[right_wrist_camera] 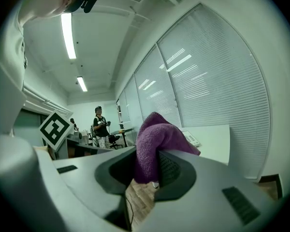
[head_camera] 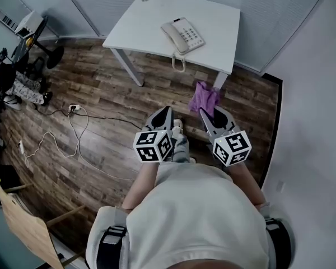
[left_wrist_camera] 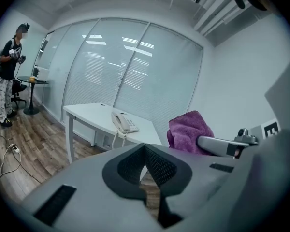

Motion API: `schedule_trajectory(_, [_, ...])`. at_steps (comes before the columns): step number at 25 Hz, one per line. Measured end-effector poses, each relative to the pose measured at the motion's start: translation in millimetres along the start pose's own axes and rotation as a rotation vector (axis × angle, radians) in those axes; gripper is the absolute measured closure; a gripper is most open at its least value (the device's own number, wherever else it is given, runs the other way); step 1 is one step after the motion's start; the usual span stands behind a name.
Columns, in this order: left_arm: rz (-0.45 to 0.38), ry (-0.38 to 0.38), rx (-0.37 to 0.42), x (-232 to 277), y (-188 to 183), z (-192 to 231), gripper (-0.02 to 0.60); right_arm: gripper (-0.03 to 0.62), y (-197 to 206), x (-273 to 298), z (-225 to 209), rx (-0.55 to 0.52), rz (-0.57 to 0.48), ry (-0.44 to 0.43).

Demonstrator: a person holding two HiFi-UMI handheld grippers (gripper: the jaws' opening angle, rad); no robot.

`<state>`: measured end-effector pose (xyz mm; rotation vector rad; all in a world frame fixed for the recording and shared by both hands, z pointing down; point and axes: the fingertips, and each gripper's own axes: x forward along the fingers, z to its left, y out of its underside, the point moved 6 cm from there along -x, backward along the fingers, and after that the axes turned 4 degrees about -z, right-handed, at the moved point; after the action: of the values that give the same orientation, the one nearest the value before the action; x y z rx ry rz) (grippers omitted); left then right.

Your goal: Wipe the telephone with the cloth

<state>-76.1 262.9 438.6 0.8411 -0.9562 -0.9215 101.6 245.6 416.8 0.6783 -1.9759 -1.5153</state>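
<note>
Purple cloth [head_camera: 204, 97] is bunching out of the right gripper [head_camera: 205, 112], just right of the middle of the head view. Its jaws are pinching the cloth tight. In the right gripper view the cloth [right_wrist_camera: 157, 139] is sticking up from between them.

The left gripper [head_camera: 167, 111] is hovering beside it, near but not touching. Its jaws are pressing together on nothing, and in the left gripper view they are meeting in a thin line.

Both grippers are pointing toward the white table [head_camera: 151, 21] at the top middle. The telephone [head_camera: 182, 36] is sitting on the table close to its near edge. Its curly cord [head_camera: 179, 63] is dangling over that edge.

Bare wooden floor [head_camera: 106, 102] is lying open between the grippers and the table. A pale wall [head_camera: 316, 94] is running close along the right side. A thin cable [head_camera: 73, 133] is trailing over the floor at the left. A wooden chair [head_camera: 22, 220] is standing in the lower left corner.
</note>
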Motion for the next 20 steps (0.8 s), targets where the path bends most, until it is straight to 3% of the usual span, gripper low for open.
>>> schedule_trajectory(20, [0.004, -0.004, -0.037, 114.2, -61.7, 54.9, 0.561, 0.497, -47.1, 120.5, -69.3, -0.035, -0.001, -0.001])
